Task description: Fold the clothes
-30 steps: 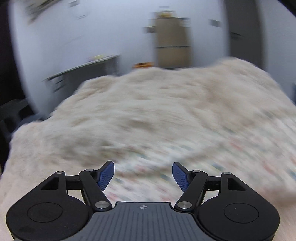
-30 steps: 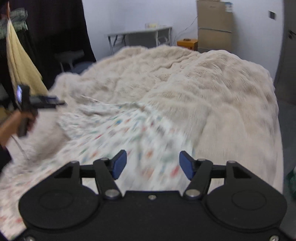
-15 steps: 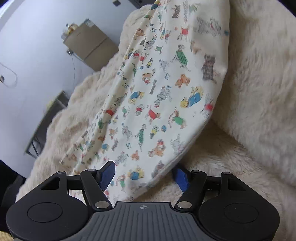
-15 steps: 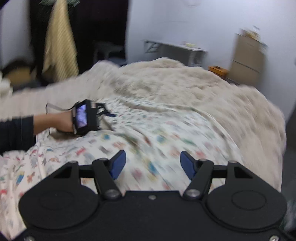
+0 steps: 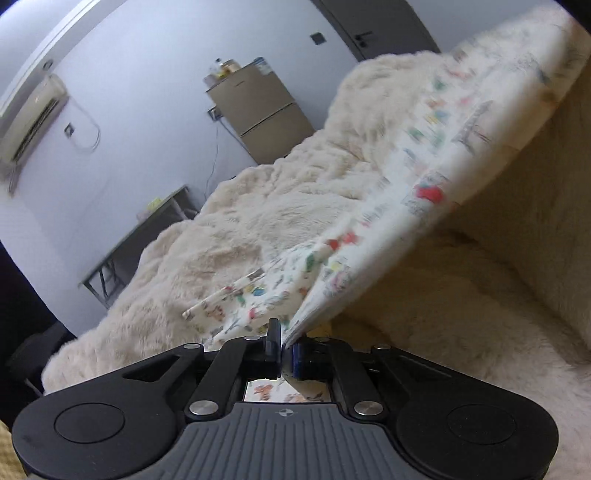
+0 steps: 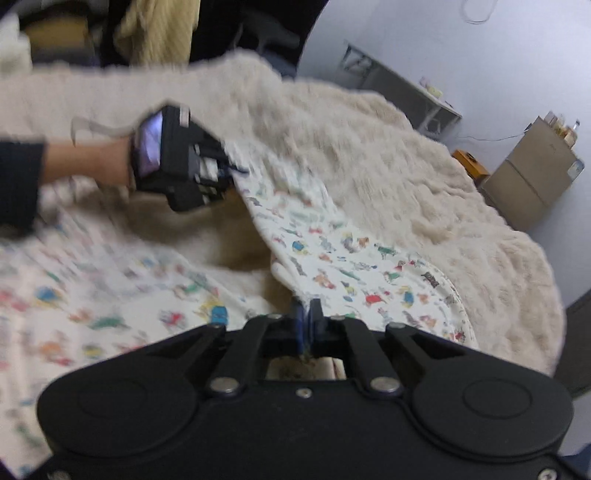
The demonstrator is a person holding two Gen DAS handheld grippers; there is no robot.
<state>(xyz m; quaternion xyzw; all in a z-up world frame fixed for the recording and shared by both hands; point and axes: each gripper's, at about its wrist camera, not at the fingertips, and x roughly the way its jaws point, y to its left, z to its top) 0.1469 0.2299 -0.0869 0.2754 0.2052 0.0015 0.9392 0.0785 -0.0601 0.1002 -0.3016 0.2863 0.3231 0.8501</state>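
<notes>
The printed garment (image 6: 332, 258) lies on the fluffy blanket (image 6: 424, 177) of the bed. Both the left gripper (image 5: 282, 350) and right gripper (image 6: 306, 325) have just closed on its edge — thin, soft cloth, light and limp, so it is best held at corners.

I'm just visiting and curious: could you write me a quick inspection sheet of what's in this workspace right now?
Surface: fluffy cream blanket covering a bed.
Job's things: printed garment, cream with small colourful figures, partly lifted off the blanket.
Clutter: nothing seen on the blanket.
Grippers: left gripper shut on the garment's edge; right gripper shut on another edge.
Cables: thin wire hanging on the wall by the fridge.
Surroundings: tan fridge, grey desk, air conditioner, dark door.
</notes>
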